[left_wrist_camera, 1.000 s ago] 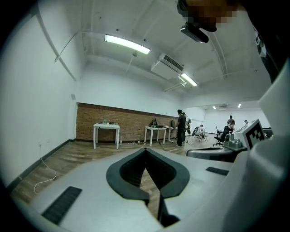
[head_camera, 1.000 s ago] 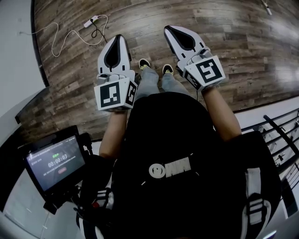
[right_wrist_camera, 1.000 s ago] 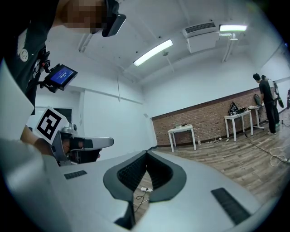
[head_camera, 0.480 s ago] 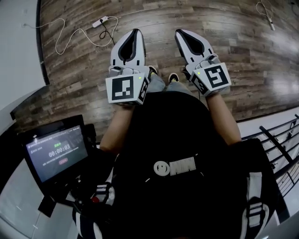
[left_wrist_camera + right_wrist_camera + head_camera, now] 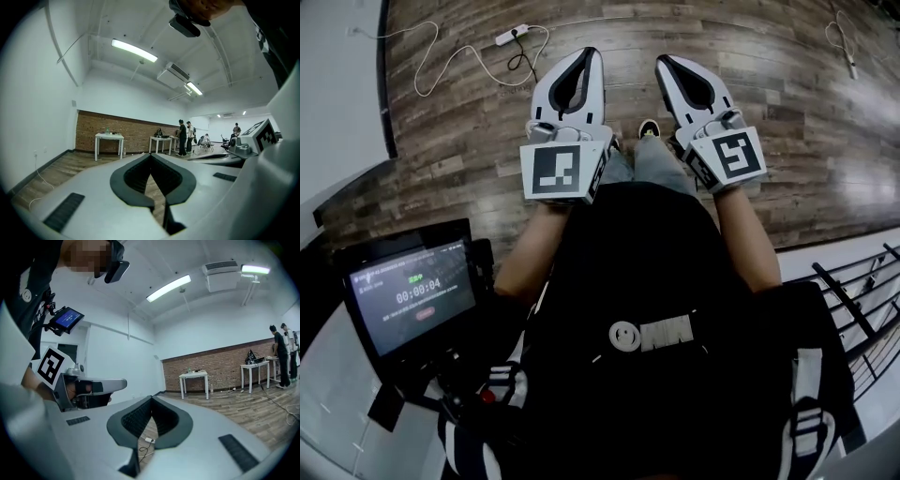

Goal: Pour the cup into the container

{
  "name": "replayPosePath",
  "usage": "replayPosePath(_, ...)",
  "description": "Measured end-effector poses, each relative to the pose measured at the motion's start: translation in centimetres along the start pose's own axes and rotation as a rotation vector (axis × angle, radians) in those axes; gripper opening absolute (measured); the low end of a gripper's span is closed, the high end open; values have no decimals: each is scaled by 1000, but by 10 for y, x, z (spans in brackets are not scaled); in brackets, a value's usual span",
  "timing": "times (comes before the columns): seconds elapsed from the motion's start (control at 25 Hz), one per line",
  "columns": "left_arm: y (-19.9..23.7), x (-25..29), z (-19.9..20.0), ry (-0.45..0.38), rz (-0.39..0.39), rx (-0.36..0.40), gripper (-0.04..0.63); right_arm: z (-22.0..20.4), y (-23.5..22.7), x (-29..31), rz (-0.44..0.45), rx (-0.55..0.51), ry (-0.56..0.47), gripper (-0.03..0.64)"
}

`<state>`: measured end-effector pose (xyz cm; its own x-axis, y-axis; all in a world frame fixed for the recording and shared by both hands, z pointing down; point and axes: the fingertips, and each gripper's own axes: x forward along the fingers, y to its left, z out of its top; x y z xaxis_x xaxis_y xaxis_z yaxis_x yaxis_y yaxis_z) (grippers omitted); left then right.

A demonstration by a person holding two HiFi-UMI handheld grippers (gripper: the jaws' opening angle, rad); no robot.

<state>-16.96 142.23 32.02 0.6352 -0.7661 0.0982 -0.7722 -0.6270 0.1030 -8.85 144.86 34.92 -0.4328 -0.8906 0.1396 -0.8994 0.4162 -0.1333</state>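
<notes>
No cup or container can be made out in any view. My left gripper (image 5: 592, 54) and right gripper (image 5: 664, 62) are held side by side at waist height over the wooden floor (image 5: 787, 103), both pointing forward. Each is shut with nothing between its jaws; the tips meet in the left gripper view (image 5: 150, 155) and in the right gripper view (image 5: 151, 398). Both views look across the room to a white table (image 5: 109, 137) (image 5: 193, 375) by a brick wall. Small items stand on it, too small to tell what they are.
A tablet (image 5: 412, 295) with a running timer hangs at my lower left. A power strip and white cable (image 5: 511, 37) lie on the floor ahead. More white tables (image 5: 161, 139) and several people (image 5: 182, 136) stand far off. A black railing (image 5: 853, 291) runs at the right.
Both grippers have moved forward together over the floor, shifting up and right in the head view. The cable on the floor has slid the same way. Both stay shut and empty.
</notes>
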Motion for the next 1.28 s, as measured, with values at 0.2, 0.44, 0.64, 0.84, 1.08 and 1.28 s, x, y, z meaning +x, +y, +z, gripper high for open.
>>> replayPosePath(0.2,-2,24,-4,24,14,2,0,-2,-32,1,-6,7,0,5)
replayPosePath(0.44,-12,81,-1,45,31,20,0,-3,-95,8,-12,40,-2,5)
replayPosePath(0.64,-23,134,9,56,52,40,0,9,-156,19,-12,61,-22,5)
replayPosePath(0.84,-35,161,18,54,60,63,0,24,-195,28,-6,75,-60,5)
replayPosePath(1.08,-24,180,24,53,75,63,0,29,-207,46,7,82,-61,5)
replayPosePath(1.28,-6,198,25,47,58,43,0,32,-210,71,-4,72,-49,5)
